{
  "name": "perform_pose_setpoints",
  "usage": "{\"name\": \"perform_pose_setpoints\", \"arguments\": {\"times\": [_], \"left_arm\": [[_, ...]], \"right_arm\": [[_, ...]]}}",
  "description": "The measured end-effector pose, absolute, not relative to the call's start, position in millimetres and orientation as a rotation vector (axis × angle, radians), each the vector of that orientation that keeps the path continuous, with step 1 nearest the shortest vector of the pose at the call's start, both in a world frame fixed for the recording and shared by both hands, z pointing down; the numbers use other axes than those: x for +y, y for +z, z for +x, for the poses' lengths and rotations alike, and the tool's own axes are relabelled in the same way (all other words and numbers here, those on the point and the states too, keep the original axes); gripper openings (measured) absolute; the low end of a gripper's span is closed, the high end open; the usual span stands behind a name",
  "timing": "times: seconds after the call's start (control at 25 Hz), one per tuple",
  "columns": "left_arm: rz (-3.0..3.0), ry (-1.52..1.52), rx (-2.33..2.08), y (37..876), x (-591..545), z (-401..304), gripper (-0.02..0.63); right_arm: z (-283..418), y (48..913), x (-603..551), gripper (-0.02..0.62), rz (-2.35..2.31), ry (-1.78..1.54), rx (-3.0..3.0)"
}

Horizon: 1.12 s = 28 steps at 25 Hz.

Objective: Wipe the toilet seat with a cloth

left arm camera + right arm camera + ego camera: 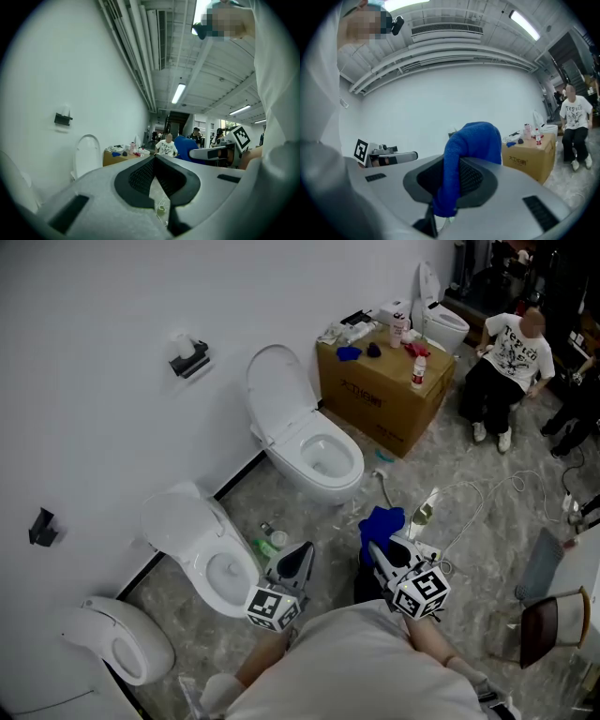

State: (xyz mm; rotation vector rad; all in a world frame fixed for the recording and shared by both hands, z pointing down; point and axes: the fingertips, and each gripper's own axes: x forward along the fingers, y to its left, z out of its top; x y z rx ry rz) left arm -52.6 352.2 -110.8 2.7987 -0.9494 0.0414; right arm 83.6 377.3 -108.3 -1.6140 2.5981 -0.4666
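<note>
A blue cloth [471, 145] is clamped between the jaws of the right gripper [377, 549] and is draped over their tips, held up above the floor. The jaws of the left gripper [302, 557] are closed together, with nothing held. The nearest toilet seat [208, 591] is seen just beside the left gripper, untouched by the cloth. A cardboard box [380, 390] is set farther back.

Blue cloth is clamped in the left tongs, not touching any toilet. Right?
Wrong side. The blue cloth is clamped in the right tongs, not touching any toilet; the right gripper view shows it between the jaws.
</note>
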Motion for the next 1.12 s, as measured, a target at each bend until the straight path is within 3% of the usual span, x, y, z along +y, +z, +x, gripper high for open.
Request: {"name": "perform_pose_setpoints", "arguments": {"times": [0.8, 1.12], "left_arm": [[2.638, 0.125, -1.179, -76.5, 63.7, 74.3, 0.008], [2.651, 0.154, -1.175, -51.4, -8.4, 87.3, 0.008]], "right_arm": [[231.0, -53.0, 69.2, 0.054, -1.431, -0.542, 2.81], [237.5, -14.0, -4.9, 0.054, -1.425, -0.61, 2.825]]}}
